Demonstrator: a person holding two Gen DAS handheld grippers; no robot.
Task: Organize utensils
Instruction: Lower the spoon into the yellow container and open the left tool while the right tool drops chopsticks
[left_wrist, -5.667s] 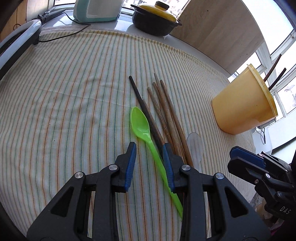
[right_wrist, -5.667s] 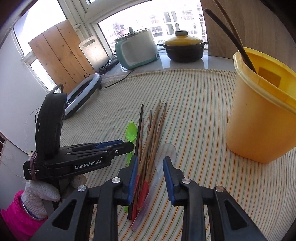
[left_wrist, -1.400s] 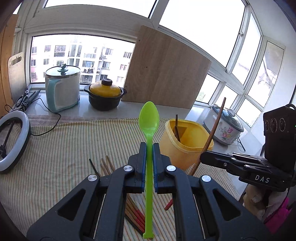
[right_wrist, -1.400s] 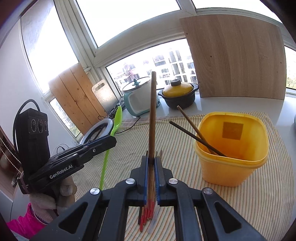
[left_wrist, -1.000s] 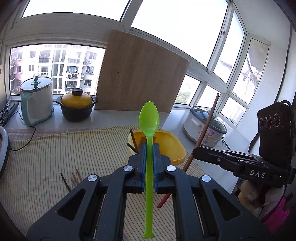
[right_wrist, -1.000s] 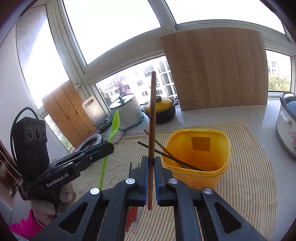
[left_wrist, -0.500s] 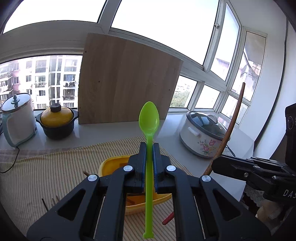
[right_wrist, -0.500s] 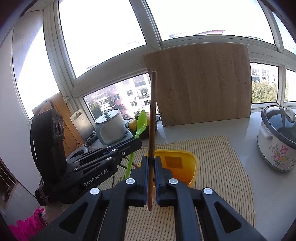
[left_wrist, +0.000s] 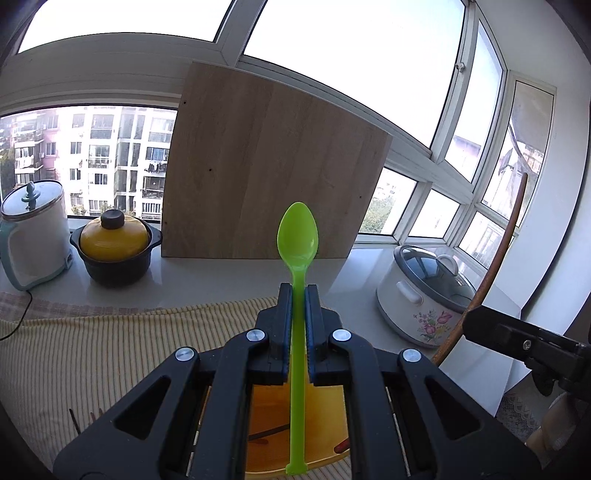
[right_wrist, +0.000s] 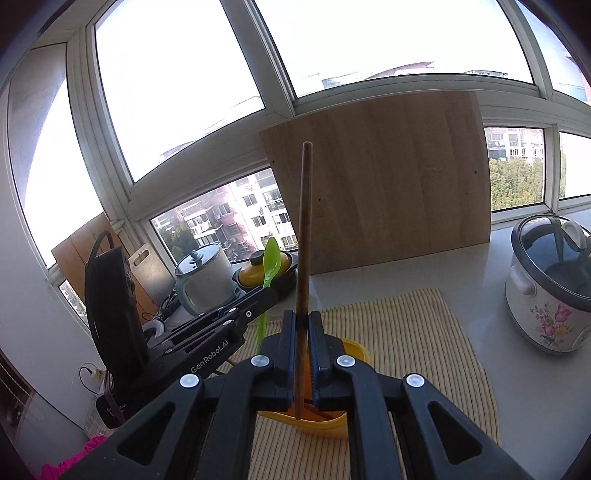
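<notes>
Left wrist view: the left claw (left_wrist: 298, 295) is clamped on the spoon (left_wrist: 297, 236), bowl up, handle tip hanging over the tub (left_wrist: 325, 413) right beneath, ready to drop.

Right wrist view: the right claw (right_wrist: 302, 325) pinches a chopstick (right_wrist: 305, 221) upright, its lower end over the same tub (right_wrist: 354, 349) below.

1. The right gripper (right_wrist: 302, 325) pinches a brown chopstick (right_wrist: 303, 236), which stands upright.
2. The yellow container (right_wrist: 356, 350) sits below it on the striped cloth (right_wrist: 424, 332).
3. The left gripper (right_wrist: 258, 306) holds a green spoon (right_wrist: 270, 263).
</notes>
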